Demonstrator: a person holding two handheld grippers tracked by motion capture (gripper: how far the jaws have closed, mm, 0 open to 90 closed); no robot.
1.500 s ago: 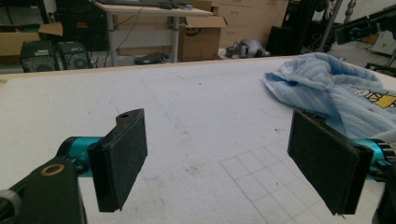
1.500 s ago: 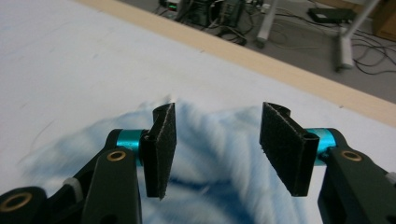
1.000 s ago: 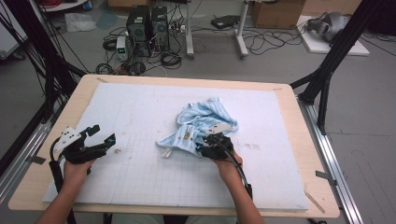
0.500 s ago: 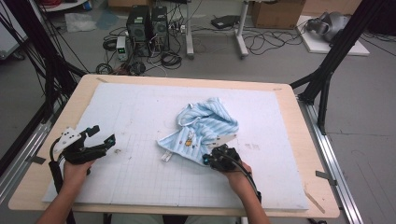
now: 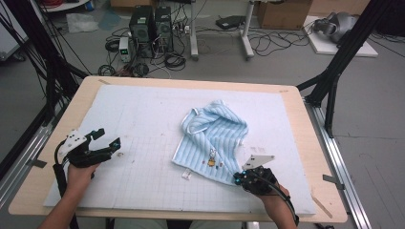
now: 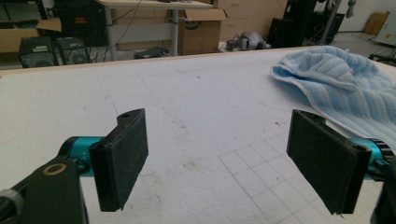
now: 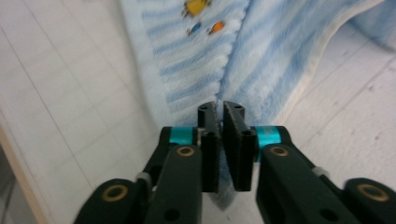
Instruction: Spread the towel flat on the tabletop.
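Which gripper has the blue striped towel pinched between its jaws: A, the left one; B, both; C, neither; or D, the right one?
D: the right gripper is closed on a fold of the towel, while the left gripper stands open over the mat.

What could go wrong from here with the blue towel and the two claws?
1. The right claw pinches only a thin fold at the striped blue towel's near corner, and its jaws have just been opening slightly, so the cloth may slip out as it is dragged.
2. The far part of the towel lies bunched and folded over; pulling one corner alone may leave it wrinkled.
3. The left claw stands open and apart from the towel, so nothing anchors the other side.
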